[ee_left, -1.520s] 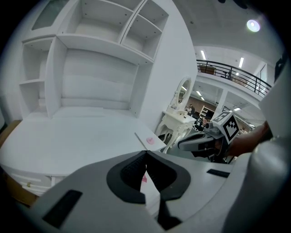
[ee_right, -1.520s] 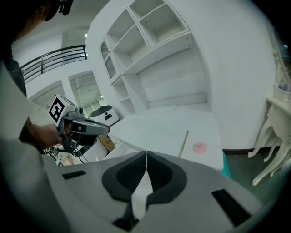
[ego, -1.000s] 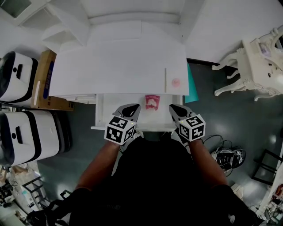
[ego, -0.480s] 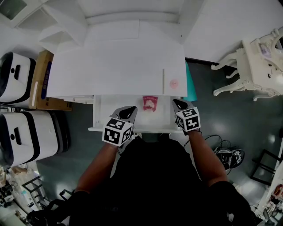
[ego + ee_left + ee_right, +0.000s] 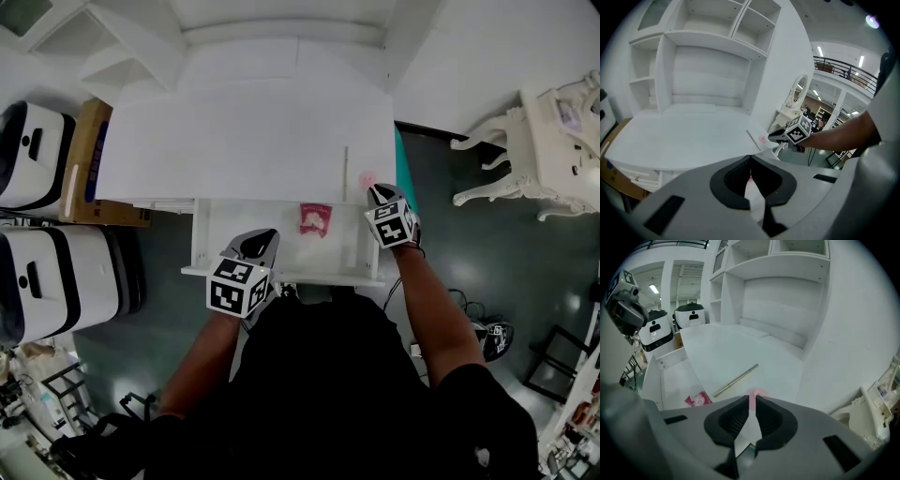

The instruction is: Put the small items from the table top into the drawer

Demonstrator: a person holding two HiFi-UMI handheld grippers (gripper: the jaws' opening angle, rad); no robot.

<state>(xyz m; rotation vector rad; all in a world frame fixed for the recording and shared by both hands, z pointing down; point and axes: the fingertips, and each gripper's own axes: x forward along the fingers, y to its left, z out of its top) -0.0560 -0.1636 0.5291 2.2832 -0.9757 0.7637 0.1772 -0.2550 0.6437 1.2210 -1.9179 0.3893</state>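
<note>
– At the table's (image 5: 244, 141) right edge, which step is this?
– Reaching for the pink disc (image 5: 368, 179), I'd judge. It lies beside the pen (image 5: 345, 172), just ahead of the right gripper (image 5: 379, 191). The jaws are a slit apart and empty; they need widening, then lowering.
– And the left gripper (image 5: 258, 242)?
– Low over the drawer's (image 5: 281, 274) front, jaws together, holding nothing. A red packet (image 5: 315, 217) lies inside.

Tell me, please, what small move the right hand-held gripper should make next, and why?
Probably widen the jaws of the right hand-held gripper and ease it forward over the small pink round item. That item lies on the table top just beyond the jaw tips, which stand only slightly apart with nothing between them, and the drawer is already open below.
</note>
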